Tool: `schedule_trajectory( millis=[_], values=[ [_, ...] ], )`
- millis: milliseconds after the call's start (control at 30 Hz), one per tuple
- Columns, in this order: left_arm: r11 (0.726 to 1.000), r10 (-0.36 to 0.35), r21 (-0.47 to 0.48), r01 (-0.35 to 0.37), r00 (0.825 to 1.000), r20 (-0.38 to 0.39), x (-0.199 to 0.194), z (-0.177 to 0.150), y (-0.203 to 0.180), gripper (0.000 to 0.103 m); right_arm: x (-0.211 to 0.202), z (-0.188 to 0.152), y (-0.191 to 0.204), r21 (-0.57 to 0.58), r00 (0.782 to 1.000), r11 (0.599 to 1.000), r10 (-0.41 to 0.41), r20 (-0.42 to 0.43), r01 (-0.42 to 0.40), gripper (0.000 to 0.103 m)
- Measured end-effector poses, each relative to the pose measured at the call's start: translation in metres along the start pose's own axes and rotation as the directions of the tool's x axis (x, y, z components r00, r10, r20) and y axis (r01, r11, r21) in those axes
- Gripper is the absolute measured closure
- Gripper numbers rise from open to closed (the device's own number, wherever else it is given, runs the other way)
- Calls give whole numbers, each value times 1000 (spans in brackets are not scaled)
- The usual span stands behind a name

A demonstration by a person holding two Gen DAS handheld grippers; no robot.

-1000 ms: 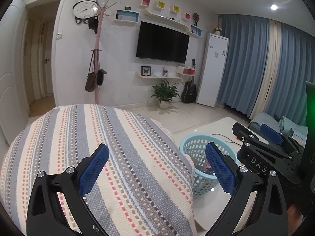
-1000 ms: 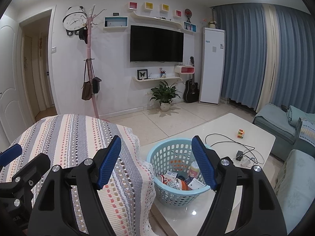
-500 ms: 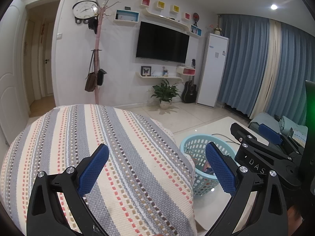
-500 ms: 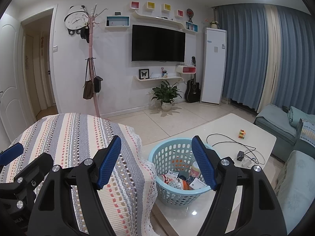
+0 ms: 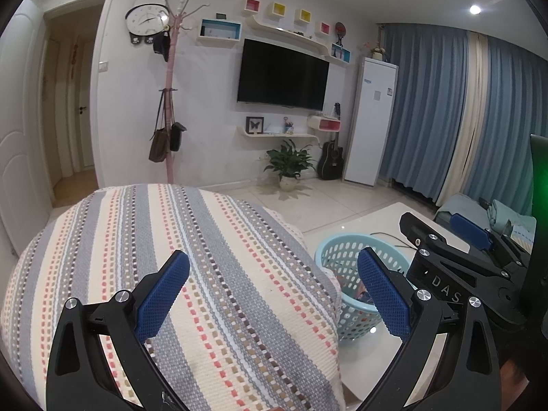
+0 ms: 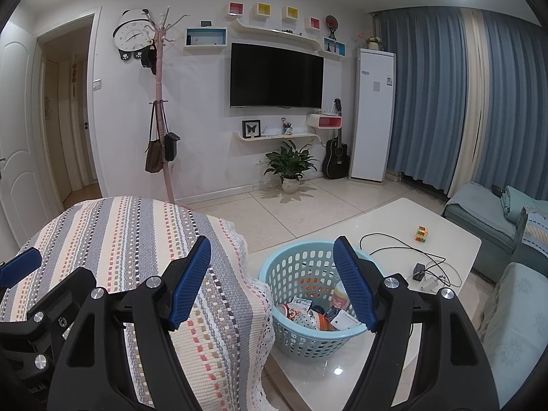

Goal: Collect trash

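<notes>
At the near-left corner of the white glossy surface [image 6: 394, 226] — pale-blue perforated plastic basket [image 6: 301, 339], trash inside. Both hand-held grippers, left [image 5: 274, 294] and right [image 6: 272, 282], wide, empty — next: locate loose litter.

The basket [image 6: 310, 311] stood on the near end of the table [image 6: 387, 226], just right of the cloth-covered seat [image 6: 144, 257], with trash [image 6: 318, 313] inside it. Farther along the table lay a cable [image 6: 394, 245] and, beyond it, a cube [image 6: 422, 233]. A sofa [image 6: 479, 212] sat right of the table. Behind, the TV [image 6: 276, 75] hung above a shelf [image 6: 274, 136], a plant [image 6: 290, 166] on the floor below.
</notes>
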State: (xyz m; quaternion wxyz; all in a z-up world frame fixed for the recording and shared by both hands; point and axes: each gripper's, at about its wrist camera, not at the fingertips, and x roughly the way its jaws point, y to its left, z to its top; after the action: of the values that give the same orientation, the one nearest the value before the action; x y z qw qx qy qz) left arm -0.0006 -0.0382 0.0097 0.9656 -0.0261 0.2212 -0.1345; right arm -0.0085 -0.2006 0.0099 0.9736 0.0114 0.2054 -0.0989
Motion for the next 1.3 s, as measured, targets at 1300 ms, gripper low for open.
schedule_trajectory(
  millis=[1300],
  values=[
    [991, 133, -20, -132, 991, 28, -5, 11, 40, 8, 9, 8, 45, -36, 999, 998, 45, 2, -45, 30]
  ],
)
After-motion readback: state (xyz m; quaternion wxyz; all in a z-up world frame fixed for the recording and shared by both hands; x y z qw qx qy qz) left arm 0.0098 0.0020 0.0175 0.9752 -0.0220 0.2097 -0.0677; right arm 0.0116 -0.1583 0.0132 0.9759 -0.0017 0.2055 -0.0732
